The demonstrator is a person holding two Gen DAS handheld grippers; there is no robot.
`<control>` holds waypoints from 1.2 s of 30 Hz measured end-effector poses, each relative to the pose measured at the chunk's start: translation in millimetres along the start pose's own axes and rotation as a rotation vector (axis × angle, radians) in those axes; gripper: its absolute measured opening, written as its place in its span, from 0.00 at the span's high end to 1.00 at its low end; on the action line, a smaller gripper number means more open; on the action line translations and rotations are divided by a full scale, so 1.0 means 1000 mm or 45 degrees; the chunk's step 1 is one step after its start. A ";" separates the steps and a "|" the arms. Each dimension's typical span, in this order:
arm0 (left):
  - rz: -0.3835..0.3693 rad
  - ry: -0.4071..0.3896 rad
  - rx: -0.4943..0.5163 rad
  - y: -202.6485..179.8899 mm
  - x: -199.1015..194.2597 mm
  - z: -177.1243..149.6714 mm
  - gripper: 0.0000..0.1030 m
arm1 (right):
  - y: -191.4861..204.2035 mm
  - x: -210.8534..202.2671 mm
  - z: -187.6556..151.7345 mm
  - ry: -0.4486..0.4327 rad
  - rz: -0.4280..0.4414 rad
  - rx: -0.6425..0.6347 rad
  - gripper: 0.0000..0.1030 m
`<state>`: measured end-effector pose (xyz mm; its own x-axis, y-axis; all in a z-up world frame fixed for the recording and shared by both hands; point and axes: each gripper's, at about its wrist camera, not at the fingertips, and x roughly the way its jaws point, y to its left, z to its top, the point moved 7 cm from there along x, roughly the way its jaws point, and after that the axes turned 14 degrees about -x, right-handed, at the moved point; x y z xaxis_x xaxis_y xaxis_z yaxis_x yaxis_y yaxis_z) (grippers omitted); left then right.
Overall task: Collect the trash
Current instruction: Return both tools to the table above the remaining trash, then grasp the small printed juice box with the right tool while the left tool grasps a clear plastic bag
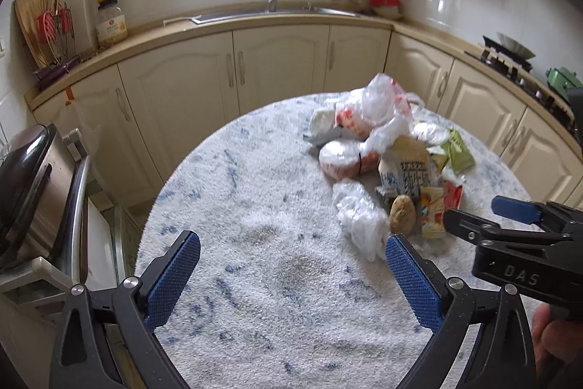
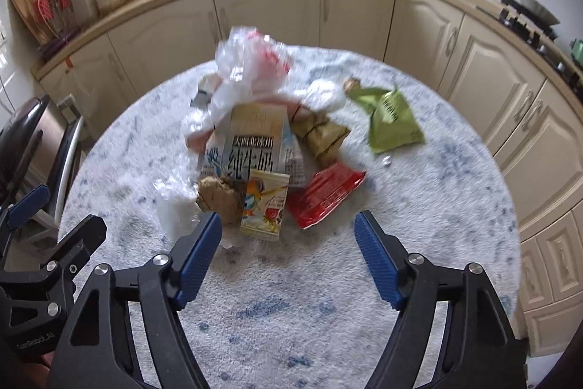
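Both tongs gape empty above trash pile (image 2: 262, 141) on round table (image 2: 419, 225)

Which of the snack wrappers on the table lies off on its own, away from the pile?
The green wrapper. It lies alone toward the right, while the red wrapper and the cartoon-printed packet lie tight against the milk carton.

On the round fluffy white-and-blue worktop (image 2: 419, 225), the white printed milk carton (image 2: 255, 148) sits centre; green foil packet (image 2: 393, 123) at two o'clock, red wrapper (image 2: 328, 195) at four.
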<state>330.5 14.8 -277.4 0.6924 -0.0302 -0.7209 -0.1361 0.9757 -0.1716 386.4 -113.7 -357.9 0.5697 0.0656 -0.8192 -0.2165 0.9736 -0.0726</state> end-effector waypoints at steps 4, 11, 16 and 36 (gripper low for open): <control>0.018 0.037 0.012 -0.005 0.029 0.005 0.04 | 0.002 0.029 -0.001 0.058 0.064 0.019 0.34; 0.008 0.074 0.025 -0.018 0.054 0.015 0.04 | 0.003 0.038 0.006 0.042 0.125 0.013 0.67; -0.007 0.109 0.062 -0.036 0.076 0.017 0.04 | -0.002 0.037 -0.003 0.038 0.147 0.034 0.72; -0.233 0.222 0.050 -0.068 0.128 0.023 0.86 | -0.027 0.001 -0.015 -0.044 0.170 0.109 0.72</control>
<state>444.8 -50.5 -342.3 0.5695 -0.2406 -0.7860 0.0101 0.9582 -0.2860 381.4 -142.9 -365.2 0.5675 0.2015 -0.7984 -0.2246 0.9707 0.0853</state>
